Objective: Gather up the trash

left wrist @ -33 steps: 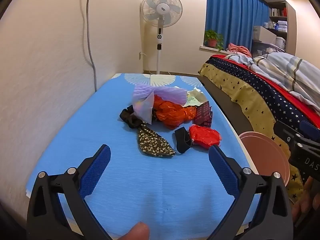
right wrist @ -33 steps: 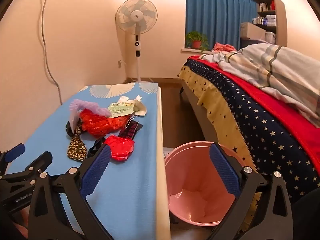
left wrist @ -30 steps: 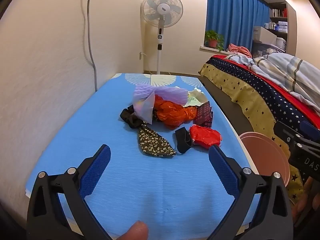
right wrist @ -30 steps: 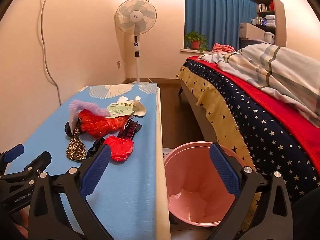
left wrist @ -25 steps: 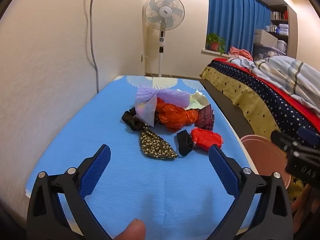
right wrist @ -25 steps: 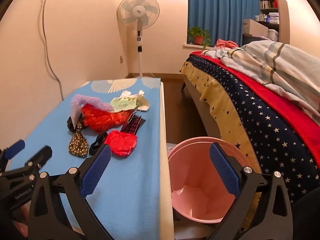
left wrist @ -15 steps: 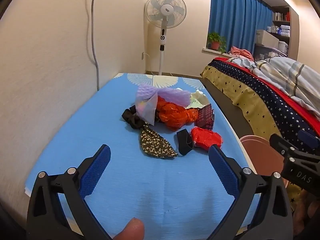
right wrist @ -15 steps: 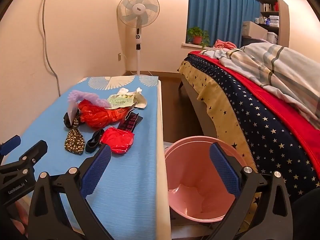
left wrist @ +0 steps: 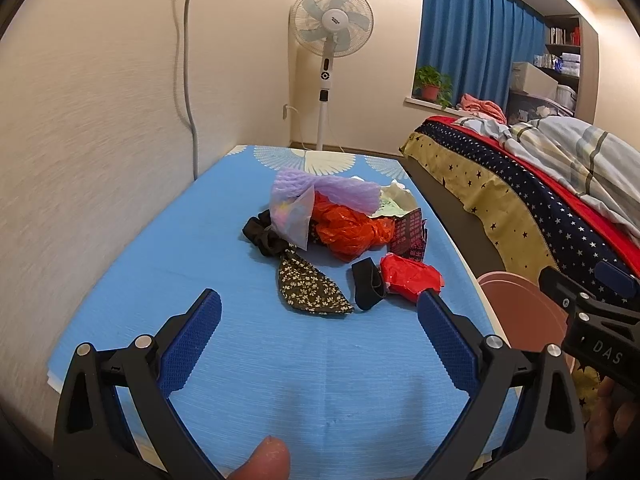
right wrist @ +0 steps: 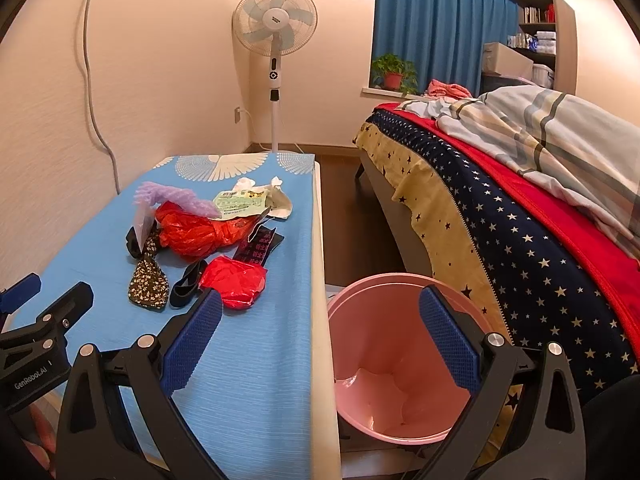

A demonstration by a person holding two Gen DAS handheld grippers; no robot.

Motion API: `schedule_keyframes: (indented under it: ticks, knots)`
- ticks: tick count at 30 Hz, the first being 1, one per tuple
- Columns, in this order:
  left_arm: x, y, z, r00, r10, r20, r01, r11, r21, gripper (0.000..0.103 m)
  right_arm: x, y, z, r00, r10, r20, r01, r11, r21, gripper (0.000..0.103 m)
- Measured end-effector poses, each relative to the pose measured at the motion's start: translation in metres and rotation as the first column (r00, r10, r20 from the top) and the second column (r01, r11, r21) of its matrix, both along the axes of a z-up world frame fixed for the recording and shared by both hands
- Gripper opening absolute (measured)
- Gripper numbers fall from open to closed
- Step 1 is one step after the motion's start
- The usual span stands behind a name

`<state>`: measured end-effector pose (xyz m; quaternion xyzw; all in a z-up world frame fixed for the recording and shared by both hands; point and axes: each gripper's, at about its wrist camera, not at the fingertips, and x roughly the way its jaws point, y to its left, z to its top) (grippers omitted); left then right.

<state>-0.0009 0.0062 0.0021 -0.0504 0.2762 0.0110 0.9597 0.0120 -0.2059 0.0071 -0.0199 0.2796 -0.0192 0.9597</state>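
A heap of trash lies mid-table on the blue cloth: an orange plastic bag (left wrist: 346,230), a red wrapper (left wrist: 410,276), purple foam netting (left wrist: 344,188), a dark red packet (left wrist: 408,234), a green-printed paper (right wrist: 240,202), and dark patterned cloth (left wrist: 310,288) with a black band (left wrist: 366,282). The left gripper (left wrist: 318,324) hovers open over the table's near end, short of the heap. Open too, the right gripper (right wrist: 320,322) hangs above the table's right edge and the pink bin (right wrist: 400,360) on the floor. Nothing sits between either pair of fingers.
The table (left wrist: 192,248) runs along the left wall. A bed (right wrist: 520,220) with a starry cover and striped blanket stands on the right, with a narrow floor gap (right wrist: 348,208) between. A standing fan (right wrist: 276,28) is at the far end. A thumb tip (left wrist: 264,458) shows at bottom.
Both grippers have shifted slightly; the heap looks a little nearer and the bin sits more central under the right gripper. Both stay open, and nothing on the table has moved.
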Motion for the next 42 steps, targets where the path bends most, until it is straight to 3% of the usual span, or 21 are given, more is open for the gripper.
schedule_keyframes:
  ticks: [42]
  knots:
    - [-0.0025, -0.0029, -0.0003, 1.0, -0.003, 0.001, 0.003, 1.0, -0.001, 0.095, -0.0008, 0.0013, 0.0023, 1.0, -0.002, 0.002, 0.002, 1.0, -0.001, 0.096]
